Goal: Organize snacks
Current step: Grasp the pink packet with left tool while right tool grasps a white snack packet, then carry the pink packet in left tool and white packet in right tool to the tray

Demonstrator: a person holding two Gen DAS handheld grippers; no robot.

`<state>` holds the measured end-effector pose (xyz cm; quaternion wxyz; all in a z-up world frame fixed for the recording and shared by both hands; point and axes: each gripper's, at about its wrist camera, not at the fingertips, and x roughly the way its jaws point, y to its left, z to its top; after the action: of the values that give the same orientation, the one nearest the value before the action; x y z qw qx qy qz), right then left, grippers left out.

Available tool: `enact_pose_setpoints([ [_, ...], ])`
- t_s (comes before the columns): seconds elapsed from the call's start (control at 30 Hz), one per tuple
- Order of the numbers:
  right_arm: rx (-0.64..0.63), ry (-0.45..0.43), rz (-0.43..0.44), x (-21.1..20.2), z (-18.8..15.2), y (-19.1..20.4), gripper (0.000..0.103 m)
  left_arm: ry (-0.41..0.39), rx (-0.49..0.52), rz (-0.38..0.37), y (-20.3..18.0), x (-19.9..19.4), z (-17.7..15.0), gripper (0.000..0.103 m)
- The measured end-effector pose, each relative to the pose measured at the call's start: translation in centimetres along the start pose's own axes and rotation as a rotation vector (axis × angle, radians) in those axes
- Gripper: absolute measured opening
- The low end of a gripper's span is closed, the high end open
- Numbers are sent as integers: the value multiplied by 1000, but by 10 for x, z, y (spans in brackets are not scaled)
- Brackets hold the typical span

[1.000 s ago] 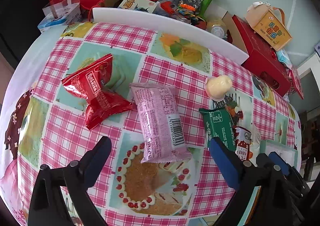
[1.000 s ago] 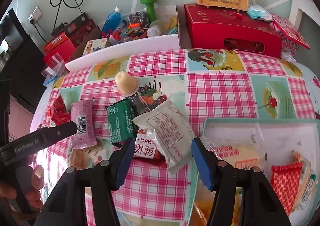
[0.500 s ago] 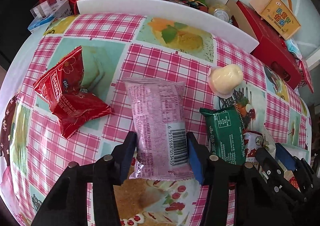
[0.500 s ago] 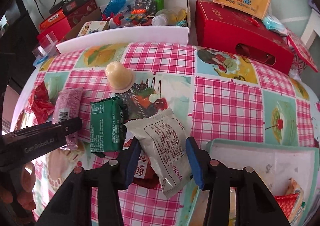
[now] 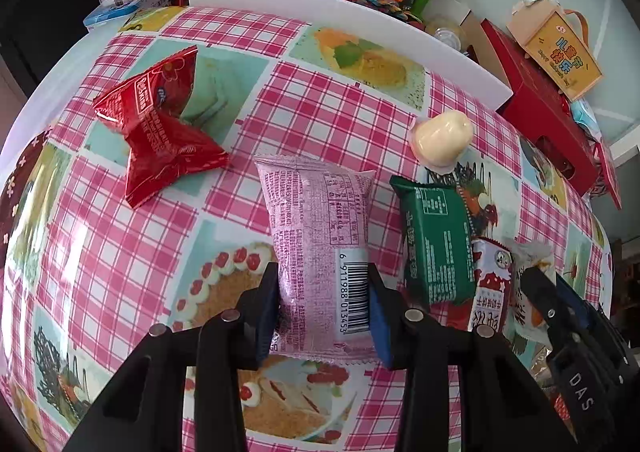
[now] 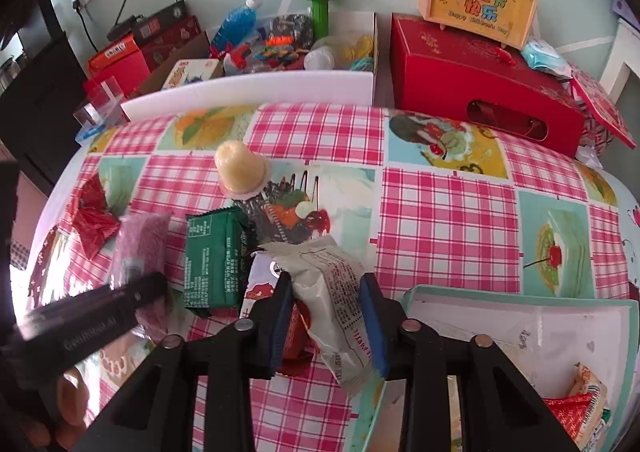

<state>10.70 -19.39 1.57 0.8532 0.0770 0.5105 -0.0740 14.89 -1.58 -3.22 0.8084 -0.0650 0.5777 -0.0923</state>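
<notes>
The left gripper (image 5: 322, 312) has just closed its fingers (image 5: 267, 316) on the near end of the pink packet (image 5: 320, 236), pads pressing either side of the barcode; the rest of the packet lies flat on the desk (image 5: 344, 120) ahead of them. The right gripper (image 6: 326, 326) has likewise just closed on the white packet (image 6: 328, 292), pinching it across its middle, so the wrapper bunches between the pads. Under and just left of that grip sits a red-and-white packet (image 6: 260, 288), with a green packet (image 6: 212, 264) touching it further left. Just right of the right fingers is the teal tray (image 6: 520, 294), already holding a few snacks in its near corner. Beyond both grips stand a pale jelly cup (image 6: 240, 168) and, far left, a red packet (image 5: 160, 128). The risk, as I judge it, is slippery film: held only at one end, the pink packet may droop and slide out when lifted. The white one could drag its neighbour along.
</notes>
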Motion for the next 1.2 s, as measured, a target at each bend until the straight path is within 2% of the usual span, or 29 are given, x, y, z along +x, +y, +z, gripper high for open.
enact_pose_setpoints([
  [0.27,103,-11,50,-14,-16,-16,19,9,14,5,-7,-2,-18,41],
  [0.4,161,-52,85,-31,-27,-20,19,11,32,-7,-13,-9,-24,39],
  [0.6,215,-112,90,-63,-43,-27,19,-43,60,-36,-20,-37,-22,39],
  [0.9,275,-200,27,-100,-53,-52,19,-92,169,-113,-63,-69,-28,39],
  [1.03,333,-250,13,-120,-57,-81,19,-106,253,-160,-95,-80,-39,39],
  [1.2,428,-303,-76,-145,-68,-126,19,-115,380,-225,-140,-90,-59,39],
])
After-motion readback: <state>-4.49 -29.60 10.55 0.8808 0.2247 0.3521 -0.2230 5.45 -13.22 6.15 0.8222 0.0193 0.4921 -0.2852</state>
